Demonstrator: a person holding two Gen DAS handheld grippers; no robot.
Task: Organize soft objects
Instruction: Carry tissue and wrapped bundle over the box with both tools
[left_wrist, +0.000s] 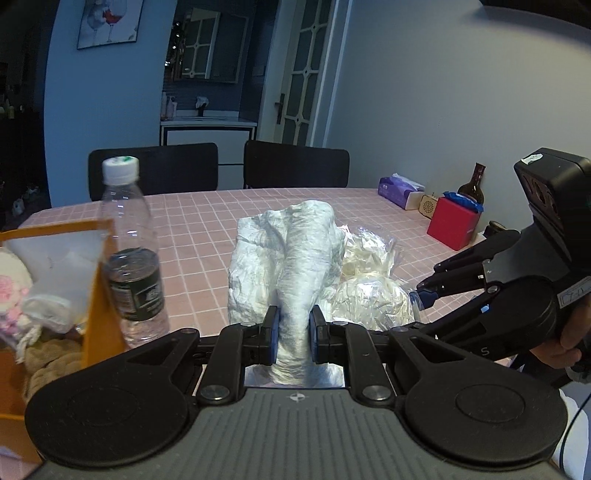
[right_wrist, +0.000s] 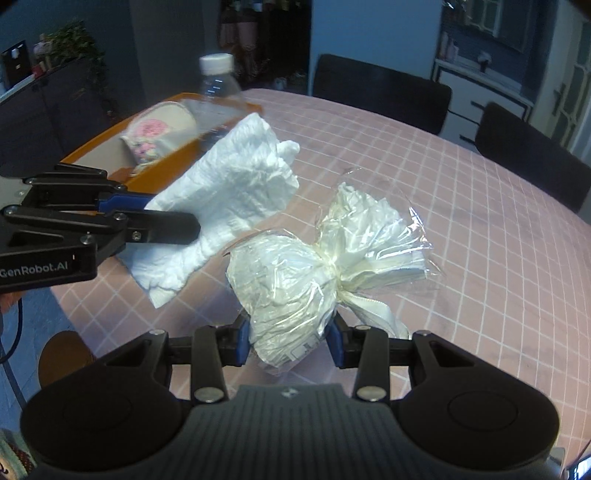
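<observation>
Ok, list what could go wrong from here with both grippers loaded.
The water bottle stands right beside the orange box; the white cloth hanging from the left gripper could knock it over. The right gripper pinches only the bottom of the clear plastic packet, which might slip out.

A clear water bottle (left_wrist: 127, 254) with a white cap and a dark label stood upright near the left end of the table (left_wrist: 207, 236), which wore a pink cloth ruled in white squares. Two black chairs (left_wrist: 295, 164) were drawn up along its far side. At the far right a purple tissue box (left_wrist: 397, 190), a red box (left_wrist: 456, 223) and a brown glass bottle (left_wrist: 474, 184) stood close together by the wall. Behind the chairs hung a framed picture of wine glasses (left_wrist: 110, 22), beside a glazed door (left_wrist: 303, 74).
</observation>
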